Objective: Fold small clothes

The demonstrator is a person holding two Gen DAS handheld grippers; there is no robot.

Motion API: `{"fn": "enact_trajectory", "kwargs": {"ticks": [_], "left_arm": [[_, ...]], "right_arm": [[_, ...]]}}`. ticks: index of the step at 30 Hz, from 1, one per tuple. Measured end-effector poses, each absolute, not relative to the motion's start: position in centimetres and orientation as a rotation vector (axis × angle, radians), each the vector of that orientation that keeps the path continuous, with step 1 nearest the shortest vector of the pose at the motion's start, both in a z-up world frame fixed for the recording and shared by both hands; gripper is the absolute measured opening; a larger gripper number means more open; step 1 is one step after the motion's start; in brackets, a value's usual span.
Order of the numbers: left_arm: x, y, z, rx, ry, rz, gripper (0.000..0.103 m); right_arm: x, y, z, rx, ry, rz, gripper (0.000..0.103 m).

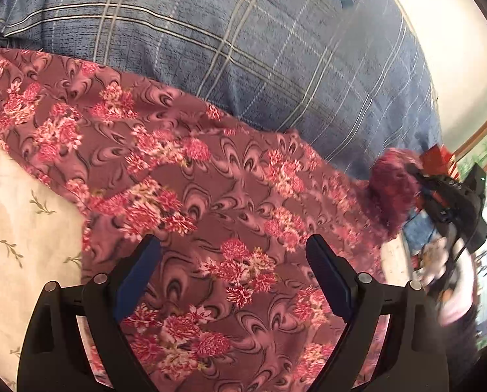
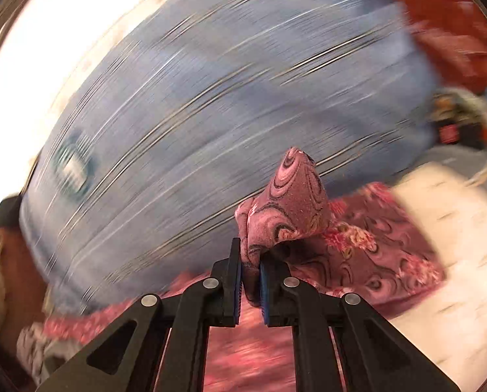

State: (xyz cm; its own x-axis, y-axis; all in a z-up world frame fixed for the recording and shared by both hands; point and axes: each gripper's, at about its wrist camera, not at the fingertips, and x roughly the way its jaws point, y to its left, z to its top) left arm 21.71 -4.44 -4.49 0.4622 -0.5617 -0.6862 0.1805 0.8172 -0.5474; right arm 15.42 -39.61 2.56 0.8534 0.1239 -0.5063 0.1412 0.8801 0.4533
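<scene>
A maroon floral garment (image 1: 210, 179) lies spread across the bed in the left wrist view. My left gripper (image 1: 233, 245) hovers over it with its jaws wide and nothing between them. At the right edge of that view my right gripper (image 1: 406, 179) appears blurred, with a bunch of the garment pinched in it. In the right wrist view the right gripper (image 2: 250, 261) is shut on a corner of the floral garment (image 2: 289, 202), which bunches up above the pads; the rest trails down to the right. That view is smeared by motion.
A large blue plaid pillow (image 1: 243, 49) lies behind the garment, also blurred as the pillow (image 2: 210, 98). A cream leaf-print sheet (image 1: 21, 228) covers the bed at the left, and the sheet (image 2: 455, 245) shows at the right. Red fabric (image 2: 446, 16) sits at the top right.
</scene>
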Motion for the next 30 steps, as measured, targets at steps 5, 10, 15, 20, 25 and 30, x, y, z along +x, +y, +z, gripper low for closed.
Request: {"fn": "enact_trajectory", "kwargs": {"ticks": [5, 10, 15, 20, 25, 30], "left_arm": [[21.7, -1.1, -3.7, -0.532, 0.949, -0.477, 0.091], [22.0, 2.0, -3.2, -0.638, 0.922, -0.462, 0.091], [22.6, 2.4, -4.1, -0.685, 0.949, -0.463, 0.091], [23.1, -0.1, -5.1, -0.661, 1.008, -0.519, 0.091], [23.9, -2.9, -7.0, -0.679, 1.072, -0.54, 0.091], [25.2, -4.5, -7.8, -0.663, 1.071, -0.48, 0.088]], "right_arm": [[17.6, -28.2, 0.5, 0.42, 0.639, 0.165, 0.008], [19.1, -19.5, -3.1, 0.399, 0.712, 0.302, 0.013], [19.8, -13.9, -9.4, 0.375, 0.946, 0.34, 0.025], [15.6, -16.2, -9.6, 0.422, 0.913, 0.37, 0.031], [9.9, -25.9, -8.4, 0.518, 0.822, 0.246, 0.045], [6.2, -36.4, -8.2, 0.683, 0.725, 0.049, 0.046]]}}
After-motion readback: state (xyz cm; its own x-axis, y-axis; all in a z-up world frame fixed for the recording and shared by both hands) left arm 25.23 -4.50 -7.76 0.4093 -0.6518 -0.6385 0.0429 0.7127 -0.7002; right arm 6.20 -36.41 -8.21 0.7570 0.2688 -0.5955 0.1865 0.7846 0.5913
